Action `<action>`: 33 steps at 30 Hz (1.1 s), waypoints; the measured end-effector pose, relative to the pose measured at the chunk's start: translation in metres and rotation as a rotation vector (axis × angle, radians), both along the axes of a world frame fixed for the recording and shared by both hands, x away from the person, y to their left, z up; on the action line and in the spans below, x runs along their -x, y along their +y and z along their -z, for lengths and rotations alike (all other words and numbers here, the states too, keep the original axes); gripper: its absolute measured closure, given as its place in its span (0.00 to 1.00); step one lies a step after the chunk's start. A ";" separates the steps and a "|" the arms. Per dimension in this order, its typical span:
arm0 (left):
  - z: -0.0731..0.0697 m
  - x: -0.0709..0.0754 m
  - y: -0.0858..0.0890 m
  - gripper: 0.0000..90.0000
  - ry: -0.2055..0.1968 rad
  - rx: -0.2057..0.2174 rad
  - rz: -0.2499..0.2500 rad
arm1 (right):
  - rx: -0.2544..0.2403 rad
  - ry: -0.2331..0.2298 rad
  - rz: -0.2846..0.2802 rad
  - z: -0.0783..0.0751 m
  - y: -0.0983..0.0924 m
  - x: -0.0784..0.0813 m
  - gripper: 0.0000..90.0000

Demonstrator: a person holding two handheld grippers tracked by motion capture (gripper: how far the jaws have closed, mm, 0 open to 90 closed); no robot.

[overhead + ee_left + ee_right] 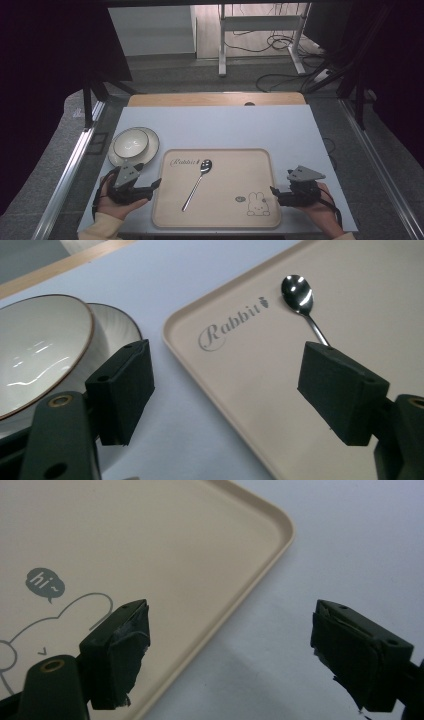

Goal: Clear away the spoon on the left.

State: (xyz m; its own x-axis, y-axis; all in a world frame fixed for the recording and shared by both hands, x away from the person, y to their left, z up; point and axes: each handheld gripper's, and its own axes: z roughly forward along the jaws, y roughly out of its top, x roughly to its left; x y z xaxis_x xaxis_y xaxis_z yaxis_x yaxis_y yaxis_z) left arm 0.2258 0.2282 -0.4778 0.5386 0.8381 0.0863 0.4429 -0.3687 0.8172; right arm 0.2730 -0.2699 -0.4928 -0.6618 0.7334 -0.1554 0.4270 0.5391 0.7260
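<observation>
A beige tray (260,165) printed with "Rabbit" and a cartoon rabbit lies on the white table. A metal spoon (196,183) rests on it, bowl toward the far side. A white bowl (130,142) sits on a white plate (150,150) just left of the tray. My left gripper (152,185) is held open at the tray's left edge, below the bowl; its view looks across the tray's corner (172,325) with the spoon (298,294) ahead and the bowl (40,350) on the left. My right gripper (275,192) stands open at the tray's right edge (260,575), holding nothing.
The white tabletop (225,125) lies on a wooden board (215,99). Beyond it are a grey floor, a desk frame (260,30) and loose cables (280,42). Metal rails (75,160) run along both sides of the table.
</observation>
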 end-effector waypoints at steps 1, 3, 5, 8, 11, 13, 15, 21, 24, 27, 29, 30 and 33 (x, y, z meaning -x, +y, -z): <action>0.000 0.001 0.001 0.25 -0.002 -0.005 -0.006 | 0.001 0.000 -0.001 0.000 0.000 0.000 0.18; 0.001 0.003 0.004 0.25 -0.005 -0.010 -0.015 | 0.002 -0.002 -0.001 -0.001 0.000 0.000 0.18; 0.002 0.006 0.007 0.25 -0.006 -0.012 -0.023 | -0.001 -0.006 0.001 -0.002 0.000 0.002 0.18; 0.004 0.012 0.012 0.26 -0.006 -0.006 -0.036 | 0.003 -0.011 -0.002 -0.003 0.002 0.006 0.18; 0.005 0.017 0.018 0.26 -0.006 -0.011 -0.045 | 0.008 -0.015 -0.002 -0.003 0.002 0.007 0.18; 0.007 0.017 0.021 0.26 0.001 -0.008 -0.055 | -0.001 -0.013 0.003 -0.003 0.000 0.007 0.18; 0.008 0.017 0.022 0.26 0.005 -0.011 -0.061 | -0.002 -0.006 0.006 -0.002 -0.001 0.007 0.18; 0.012 0.014 0.019 0.27 0.011 -0.023 -0.052 | -0.009 0.000 0.007 -0.002 -0.003 0.005 0.18; 0.012 0.014 0.019 0.27 0.010 -0.029 -0.049 | -0.008 0.003 0.003 -0.001 -0.002 0.005 0.18; 0.012 0.014 0.019 0.27 0.009 -0.026 -0.050 | -0.012 0.001 0.000 -0.002 -0.002 0.005 0.18; 0.012 0.015 0.019 0.27 0.009 -0.026 -0.049 | -0.016 0.003 0.004 -0.002 -0.002 0.005 0.18; 0.012 0.015 0.018 0.27 0.008 -0.027 -0.046 | -0.022 0.004 0.008 -0.002 -0.003 0.005 0.18; 0.012 0.014 0.017 0.27 0.010 -0.028 -0.038 | -0.037 -0.006 0.015 -0.003 -0.004 0.004 0.18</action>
State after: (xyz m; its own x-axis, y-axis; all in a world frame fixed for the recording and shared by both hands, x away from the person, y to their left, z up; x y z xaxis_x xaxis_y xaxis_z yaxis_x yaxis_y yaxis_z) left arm 0.2116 0.2455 -0.4896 0.5073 0.8553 0.1052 0.4648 -0.3743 0.8024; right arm 0.2691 -0.2738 -0.4896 -0.6495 0.7487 -0.1322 0.4306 0.5056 0.7477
